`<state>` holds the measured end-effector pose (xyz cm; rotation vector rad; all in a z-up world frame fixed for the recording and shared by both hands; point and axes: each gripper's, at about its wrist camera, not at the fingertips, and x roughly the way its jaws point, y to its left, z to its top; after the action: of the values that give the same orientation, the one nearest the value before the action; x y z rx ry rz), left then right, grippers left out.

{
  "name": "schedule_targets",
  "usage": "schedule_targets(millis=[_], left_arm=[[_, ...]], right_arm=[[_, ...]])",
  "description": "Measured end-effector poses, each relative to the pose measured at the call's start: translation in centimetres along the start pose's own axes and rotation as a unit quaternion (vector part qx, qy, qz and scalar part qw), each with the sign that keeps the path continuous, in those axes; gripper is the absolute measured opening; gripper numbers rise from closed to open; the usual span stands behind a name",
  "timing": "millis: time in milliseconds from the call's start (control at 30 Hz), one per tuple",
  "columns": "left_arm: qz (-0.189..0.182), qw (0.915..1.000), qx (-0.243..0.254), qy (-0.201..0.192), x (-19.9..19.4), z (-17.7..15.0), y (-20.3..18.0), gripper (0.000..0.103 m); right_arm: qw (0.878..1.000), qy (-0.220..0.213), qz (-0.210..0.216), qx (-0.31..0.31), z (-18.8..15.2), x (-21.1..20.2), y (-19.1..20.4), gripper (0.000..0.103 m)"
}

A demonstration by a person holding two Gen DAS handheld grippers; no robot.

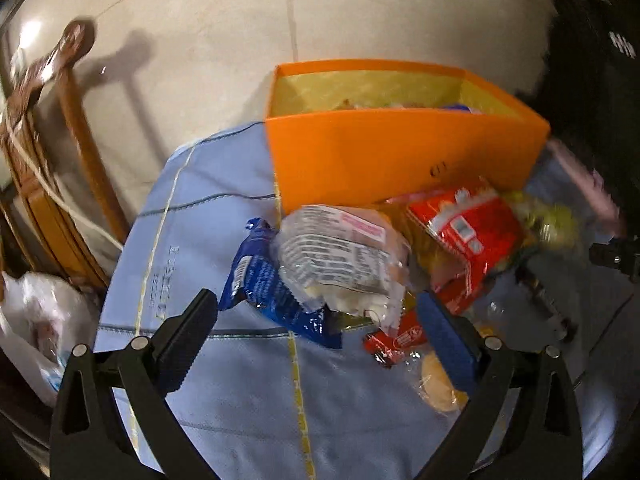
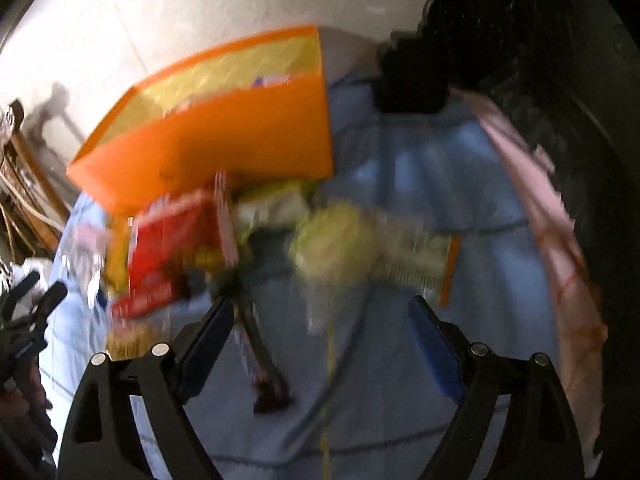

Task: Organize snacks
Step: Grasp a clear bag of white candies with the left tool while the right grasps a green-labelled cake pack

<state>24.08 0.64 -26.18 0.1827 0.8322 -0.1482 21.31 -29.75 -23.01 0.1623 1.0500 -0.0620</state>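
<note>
Grippers point steeply down at a table covered in a pale blue cloth [image 1: 224, 208]. Left gripper [image 1: 316, 320] occupies the bottom of the left wrist view with both black fingers spread wide and nothing clamped between them; a clear wrapped bun packet [image 1: 340, 256] and a glossy blue foil packet [image 1: 260, 284] lie just beyond the fingertips, overlapping each other. Right gripper [image 2: 322, 320] fills the bottom of the right wrist view, fingers likewise wide and empty; that view is heavily motion-blurred. Snack pile sits at centre frame, touching the near wall of an orange box [image 1: 400, 152]. The box is rectangular, rigid and smooth, with a yellow inner lining; a few packets show over its rim. A crinkled red packet [image 1: 468, 236] leans against that wall, with a green-yellow packet [image 2: 336, 240] beside it, blurred. A small round pastry in clear film [image 1: 438, 380] lies near the left gripper's right finger. Open cloth extends at lower left of the left wrist view and at right of the right wrist view. The cloth edge curves at left, with a wooden chair [image 1: 60, 184] and a white plastic bag [image 1: 44, 320] beyond it. A dark carved object [image 2: 520, 40] bounds the upper right.
</note>
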Motion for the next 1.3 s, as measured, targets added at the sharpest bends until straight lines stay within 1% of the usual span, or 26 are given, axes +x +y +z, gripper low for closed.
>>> schedule_targets(millis=[33, 133, 233, 333, 400, 433, 500, 567, 600, 633, 667, 700, 733, 767, 833, 867, 933, 1000, 1067, 1167, 1233, 1300], left_arm=[[0.010, 0.9998, 0.017, -0.008, 0.0, 0.2, -0.6, 0.097], [0.017, 0.9991, 0.035, -0.019, 0.3, 1.3, -1.3, 0.097], [0.027, 0.9986, 0.041, -0.022, 1.4, 2.5, -1.6, 0.097], [0.034, 0.9986, 0.038, -0.014, 3.0, 3.4, -1.5, 0.097], [0.033, 0.9987, 0.037, -0.009, 4.0, 3.7, -1.5, 0.097], [0.034, 0.9986, 0.040, -0.006, 4.6, 3.9, -1.6, 0.097], [0.040, 0.9980, 0.049, 0.005, 5.7, 3.8, -2.0, 0.097], [0.039, 0.9972, 0.062, 0.016, 6.9, 3.4, -2.5, 0.098], [0.046, 0.9960, 0.073, 0.023, 7.4, 3.1, -2.8, 0.098], [0.053, 0.9942, 0.088, 0.031, 8.0, 2.7, -3.3, 0.097], [0.045, 0.9939, 0.094, 0.035, 8.2, 2.4, -3.3, 0.089], [0.026, 0.9950, 0.091, 0.031, 8.1, 2.1, -3.2, 0.079], [0.002, 0.9963, 0.083, 0.025, 7.8, 2.0, -3.0, 0.061], [-0.007, 0.9968, 0.076, 0.026, 7.6, 2.0, -2.8, 0.054], [-0.038, 0.9977, 0.050, 0.025, 7.0, 1.9, -2.0, 0.046], [-0.052, 0.9977, 0.036, 0.024, 6.6, 1.9, -1.5, 0.044], [-0.074, 0.9970, 0.013, 0.018, 5.7, 1.8, -0.6, 0.042], [-0.082, 0.9966, 0.002, 0.008, 4.6, 1.6, 0.0, 0.042], [-0.089, 0.9960, -0.005, -0.004, 3.0, 1.3, 0.5, 0.042], [-0.098, 0.9950, -0.003, -0.020, 1.0, 0.8, 0.5, 0.042], [-0.107, 0.9939, -0.009, -0.028, -0.3, 0.8, 0.7, 0.042], [-0.116, 0.9922, -0.020, -0.041, -1.9, 0.6, 1.0, 0.042]], right_arm=[[1.000, -0.003, -0.011, -0.008, -0.3, -0.2, 0.0, 0.089], [0.999, -0.013, -0.035, -0.015, 0.2, -0.6, -0.8, 0.089], [0.999, -0.015, -0.052, -0.003, 1.7, -0.6, -2.2, 0.090], [0.998, -0.019, -0.053, -0.013, 3.0, 0.4, -2.2, 0.090], [0.997, -0.019, -0.055, -0.041, 3.7, 1.3, -1.3, 0.090], [0.995, -0.016, -0.063, -0.069, 4.1, 2.1, -0.5, 0.090], [0.990, -0.008, -0.079, -0.119, 4.5, 3.7, 0.8, 0.090], [0.982, 0.012, -0.096, -0.164, 4.6, 6.0, 1.7, 0.090], [0.978, 0.017, -0.102, -0.180, 4.5, 6.8, 1.9, 0.090], [0.978, 0.015, -0.097, -0.185, 4.5, 7.0, 1.9, 0.090], [0.979, 0.016, -0.087, -0.186, 4.5, 7.0, 2.0, 0.079], [0.979, 0.021, -0.076, -0.186, 4.6, 6.9, 2.1, 0.073], [0.978, 0.026, -0.076, -0.192, 4.6, 6.8, 2.3, 0.067], [0.978, 0.031, -0.069, -0.194, 4.5, 6.7, 2.4, 0.062], [0.981, 0.038, -0.045, -0.186, 4.3, 6.1, 2.3, 0.057], [0.982, 0.037, -0.039, -0.181, 4.1, 5.7, 2.2, 0.056], [0.987, 0.031, -0.022, -0.156, 3.7, 4.8, 1.6, 0.055], [0.993, 0.020, 0.002, -0.113, 3.3, 3.5, 0.8, 0.055], [0.997, 0.010, 0.019, -0.076, 3.0, 2.5, 0.0, 0.054], [0.999, 0.001, 0.048, -0.024, 2.2, 0.9, -0.9, 0.053], [0.998, -0.005, 0.067, -0.007, 1.6, -0.3, -1.1, 0.052], [0.997, -0.014, 0.079, -0.005, 1.2, -1.5, -0.8, 0.052]])
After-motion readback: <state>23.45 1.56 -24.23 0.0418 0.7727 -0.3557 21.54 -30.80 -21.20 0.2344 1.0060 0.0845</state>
